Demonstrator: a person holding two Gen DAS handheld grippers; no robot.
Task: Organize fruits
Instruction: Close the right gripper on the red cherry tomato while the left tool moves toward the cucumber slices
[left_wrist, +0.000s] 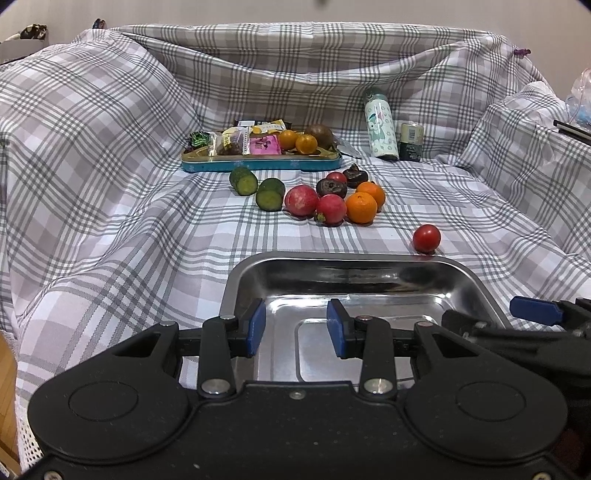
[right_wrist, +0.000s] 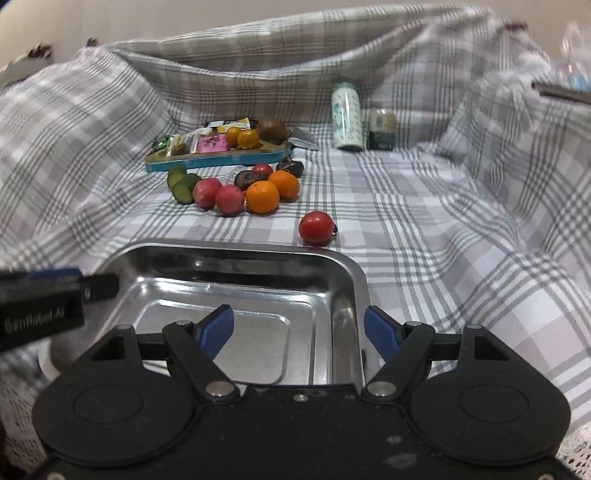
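- Currently nothing is held: left gripper (left_wrist: 297, 328) hovers over the steel tray (left_wrist: 236, 280) with fingers spread and empty; right gripper (right_wrist: 299, 330) is also spread, straddling the tray's right rim, empty.
- Tray is bare inside, so the sorting looks unstarted.
- Fruit lies on the checked cloth (left_wrist: 110, 221) beyond the tray: lone tomato (right_wrist: 316, 228) just past the far rim, nearest to the right gripper.
- Further back is a tight cluster: two oranges (left_wrist: 361, 207), two pink-red fruits (left_wrist: 301, 200), dark fruits (left_wrist: 331, 188), cut cucumber pieces (left_wrist: 270, 194).
- Blue tin (left_wrist: 258, 162) behind holds snack packets plus more small oranges; bottle (left_wrist: 380, 127) is well apart, irrelevant.
- Likely first pick: the tomato, with the right gripper. It is isolated, so approach is free.
- Advice: lift clear of the rim first, come down from above, centre the tomato between the pads, close gently, since it is round, will roll and is soft.
- Cloth is wrinkled; keep fingertips off it to avoid dragging fabric and shifting the tray.
- For the cluster, take outer pieces first; neighbours are touching.
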